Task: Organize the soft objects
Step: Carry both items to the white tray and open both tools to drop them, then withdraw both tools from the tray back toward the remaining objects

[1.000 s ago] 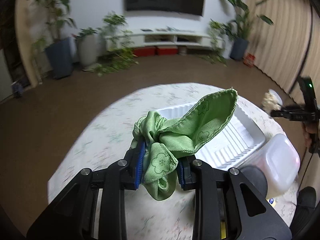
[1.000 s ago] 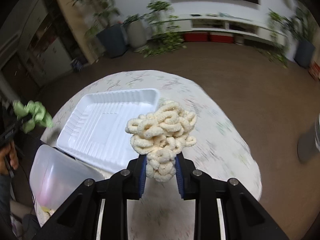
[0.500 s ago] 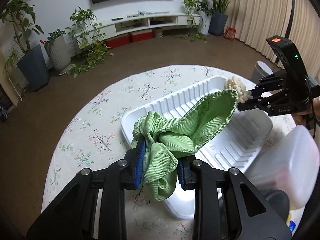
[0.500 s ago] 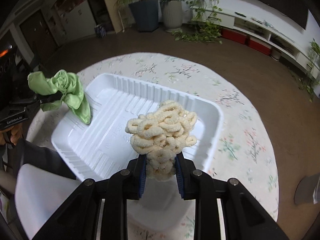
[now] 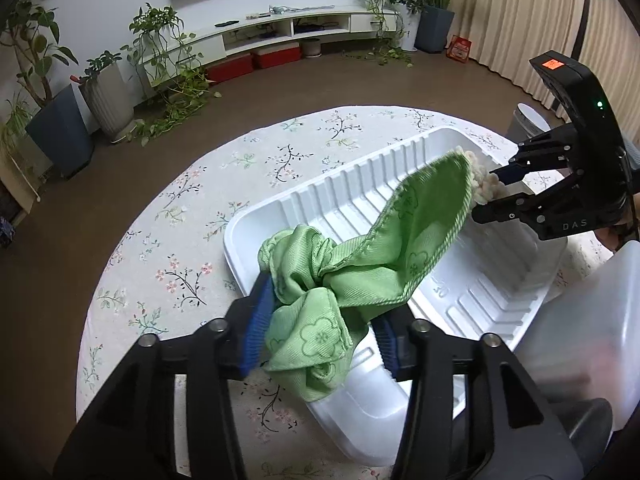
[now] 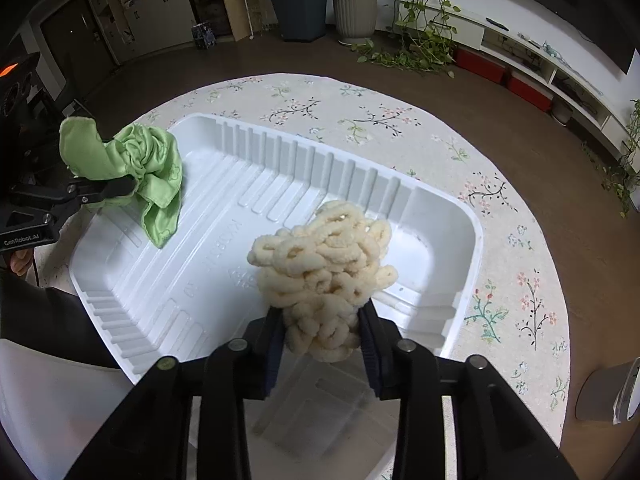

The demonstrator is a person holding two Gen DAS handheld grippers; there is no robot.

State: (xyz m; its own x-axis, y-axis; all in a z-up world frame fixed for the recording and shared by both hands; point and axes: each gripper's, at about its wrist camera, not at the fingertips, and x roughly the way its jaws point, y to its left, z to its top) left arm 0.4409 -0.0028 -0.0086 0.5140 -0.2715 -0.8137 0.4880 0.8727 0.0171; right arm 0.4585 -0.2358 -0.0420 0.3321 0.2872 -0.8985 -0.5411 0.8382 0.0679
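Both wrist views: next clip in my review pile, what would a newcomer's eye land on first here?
First, the bright green cloth bunched between the left gripper's blue pads, hanging over the near end of the white ribbed tray. Next, the cream loopy bundle clamped in the right gripper above the tray's other end. The tray sits on a round table with a floral cloth.

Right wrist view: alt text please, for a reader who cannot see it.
The right gripper holds a cream looped fabric bundle above a white ribbed tray on a floral tablecloth. At left, the left gripper holds a green cloth over the tray's edge.
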